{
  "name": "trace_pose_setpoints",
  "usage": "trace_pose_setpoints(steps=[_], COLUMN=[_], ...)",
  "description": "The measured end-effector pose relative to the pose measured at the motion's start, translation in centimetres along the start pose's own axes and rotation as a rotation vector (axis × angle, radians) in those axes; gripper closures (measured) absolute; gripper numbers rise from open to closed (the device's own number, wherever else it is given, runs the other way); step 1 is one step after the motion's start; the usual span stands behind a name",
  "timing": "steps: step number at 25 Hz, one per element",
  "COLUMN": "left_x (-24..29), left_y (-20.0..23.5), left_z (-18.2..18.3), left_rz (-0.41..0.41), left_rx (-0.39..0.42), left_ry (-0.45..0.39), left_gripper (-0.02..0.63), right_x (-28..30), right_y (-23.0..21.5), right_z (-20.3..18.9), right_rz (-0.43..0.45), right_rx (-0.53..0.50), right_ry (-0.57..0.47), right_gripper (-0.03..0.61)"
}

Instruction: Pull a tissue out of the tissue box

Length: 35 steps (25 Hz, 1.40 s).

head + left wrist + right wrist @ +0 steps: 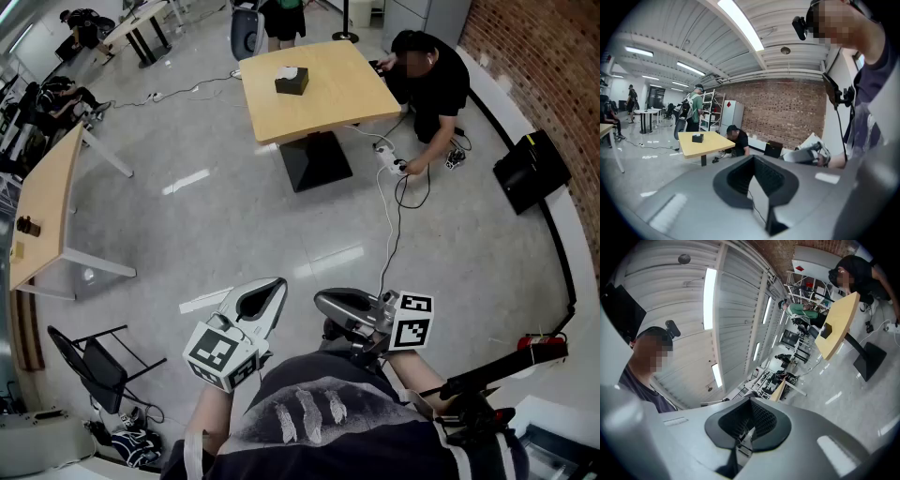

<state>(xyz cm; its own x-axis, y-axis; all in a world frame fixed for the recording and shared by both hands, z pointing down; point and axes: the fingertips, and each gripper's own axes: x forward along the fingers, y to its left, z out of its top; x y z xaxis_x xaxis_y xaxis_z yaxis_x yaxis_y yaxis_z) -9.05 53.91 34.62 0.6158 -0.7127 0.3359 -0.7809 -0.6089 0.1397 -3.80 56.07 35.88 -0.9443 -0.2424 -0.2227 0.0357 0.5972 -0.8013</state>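
The black tissue box, with white tissue showing at its top, stands on a square wooden table far across the floor. The left gripper view shows the box small on that table, and it appears as a dark block in the right gripper view. Both grippers are held close to my body, a long way from the box. My left gripper is shut with nothing in it. My right gripper also has its jaws together and holds nothing.
A person crouches at the table's right side beside a power strip, whose cable trails over the floor toward me. A black case leans by the brick wall. Another wooden table and a folding chair stand at the left.
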Motion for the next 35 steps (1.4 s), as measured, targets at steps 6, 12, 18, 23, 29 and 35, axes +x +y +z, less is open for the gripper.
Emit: trace_pose_setpoints(steps=[6, 12, 18, 23, 29, 35], left_x=[5.0, 8.7, 10.1, 12.3, 12.4, 12.2], left_y=[-1.8, -3.6, -3.2, -4.6, -2.7, 0.3], left_z=[0.7, 1.4, 2.3, 2.1, 2.5, 1.6], left_rz=[-0.019, -0.086, -0.117, -0.153, -0.136, -0.106], left_rx=[0.019, 0.069, 0.072, 0.089, 0.081, 0.038], left_ry=[0.036, 0.082, 0.075, 0.086, 0.073, 0.079], left_gripper=[0.612, 0.612, 0.612, 0.612, 0.613, 0.612], right_x=[-3.7, -6.7, -6.2, -7.8, -7.2, -5.1], right_y=[-2.4, -4.3, -5.9, -5.5, -6.6, -8.0], right_z=[3.2, 5.6, 5.4, 6.7, 6.8, 6.9], right_rz=[-0.001, -0.038, -0.060, -0.064, -0.089, -0.099], right_rx=[0.005, 0.006, 0.025, -0.006, 0.009, 0.017], right_ry=[-0.018, -0.081, -0.082, -0.091, -0.078, -0.035], right_gripper=[0.580, 0.580, 0.580, 0.581, 0.581, 0.581])
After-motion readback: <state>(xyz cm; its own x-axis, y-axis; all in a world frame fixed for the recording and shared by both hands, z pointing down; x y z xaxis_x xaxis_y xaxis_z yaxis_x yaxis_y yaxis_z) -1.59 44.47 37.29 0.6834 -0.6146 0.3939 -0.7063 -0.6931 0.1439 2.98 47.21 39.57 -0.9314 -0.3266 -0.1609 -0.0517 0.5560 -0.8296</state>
